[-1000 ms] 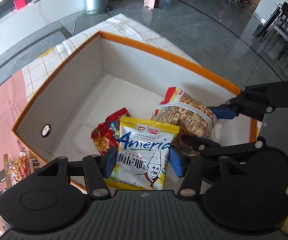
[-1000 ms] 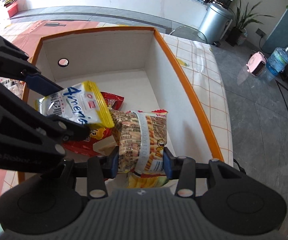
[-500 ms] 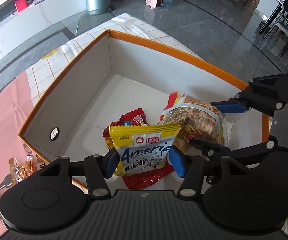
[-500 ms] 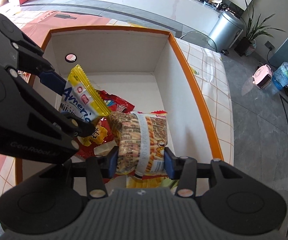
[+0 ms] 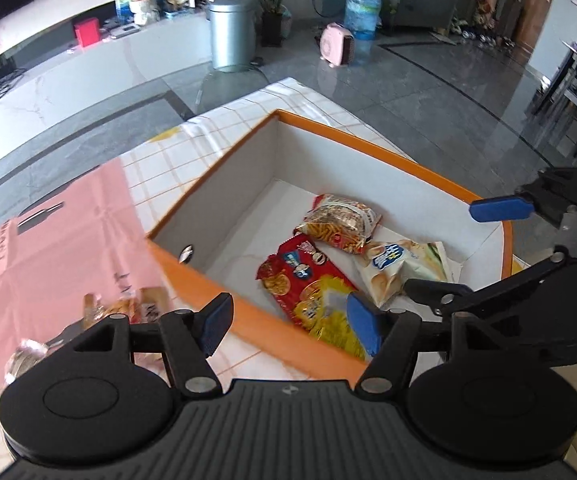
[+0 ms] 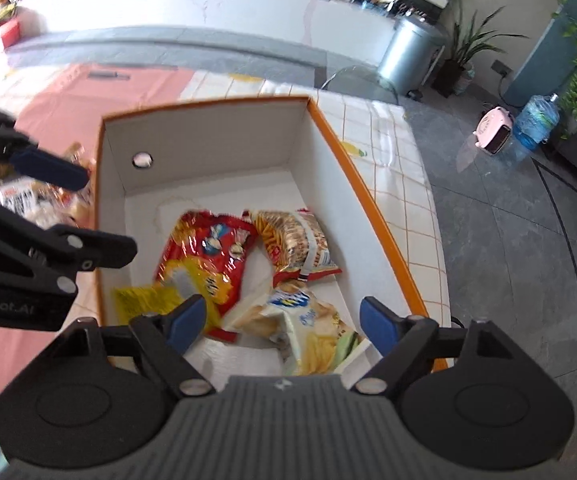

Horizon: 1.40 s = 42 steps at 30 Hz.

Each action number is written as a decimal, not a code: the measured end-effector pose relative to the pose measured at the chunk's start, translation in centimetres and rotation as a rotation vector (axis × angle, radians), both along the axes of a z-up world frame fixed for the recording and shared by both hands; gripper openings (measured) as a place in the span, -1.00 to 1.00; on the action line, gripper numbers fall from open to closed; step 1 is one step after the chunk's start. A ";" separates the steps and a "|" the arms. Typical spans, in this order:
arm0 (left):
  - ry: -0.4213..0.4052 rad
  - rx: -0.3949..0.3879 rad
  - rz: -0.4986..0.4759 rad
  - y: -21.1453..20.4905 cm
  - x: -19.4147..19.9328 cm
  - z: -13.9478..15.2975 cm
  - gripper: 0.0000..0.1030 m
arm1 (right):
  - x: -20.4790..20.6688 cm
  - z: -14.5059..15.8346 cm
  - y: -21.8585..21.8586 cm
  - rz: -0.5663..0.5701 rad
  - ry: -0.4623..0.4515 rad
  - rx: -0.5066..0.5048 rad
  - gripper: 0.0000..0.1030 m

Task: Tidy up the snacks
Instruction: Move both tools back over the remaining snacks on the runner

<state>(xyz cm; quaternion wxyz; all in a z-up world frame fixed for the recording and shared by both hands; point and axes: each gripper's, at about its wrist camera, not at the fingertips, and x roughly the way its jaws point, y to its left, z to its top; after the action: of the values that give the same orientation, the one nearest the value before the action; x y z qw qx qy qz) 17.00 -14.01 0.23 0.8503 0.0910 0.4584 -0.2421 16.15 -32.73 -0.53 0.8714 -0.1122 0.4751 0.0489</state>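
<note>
Orange-rimmed box [image 6: 372, 216] holds four snack packets [image 6: 208, 256]; both grippers' [image 5: 288, 326] [image 6: 276, 322] jaws gape, empty.

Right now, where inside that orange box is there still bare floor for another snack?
The orange box has bare floor at its far end, below the wall with the round hole. The near half is crowded: red packet, stick-snack bag, pale chip bag.
</note>
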 end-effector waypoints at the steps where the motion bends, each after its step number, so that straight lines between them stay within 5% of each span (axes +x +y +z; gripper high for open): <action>1: -0.005 -0.005 0.014 0.7 -0.4 0.2 0.49 | -0.6 0.3 0.4 -0.006 -0.017 0.019 0.58; 16: -0.017 -0.011 0.314 13.2 -4.9 0.1 0.52 | -6.2 0.4 9.0 -0.088 -0.181 0.320 0.58; 33: 0.053 -0.179 0.495 23.2 -5.0 -2.6 0.52 | -4.8 -5.8 16.2 -0.083 -0.100 0.360 0.57; 42: 0.083 -0.160 0.495 23.5 -3.3 -5.9 0.52 | -1.6 -8.6 17.4 -0.103 -0.023 0.401 0.57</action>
<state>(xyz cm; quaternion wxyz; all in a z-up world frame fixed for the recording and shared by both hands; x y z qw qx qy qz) 13.65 9.52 -5.64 0.8687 -0.1013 0.4804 -0.0658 14.55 -15.33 -9.18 0.8831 0.0873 0.4508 0.0964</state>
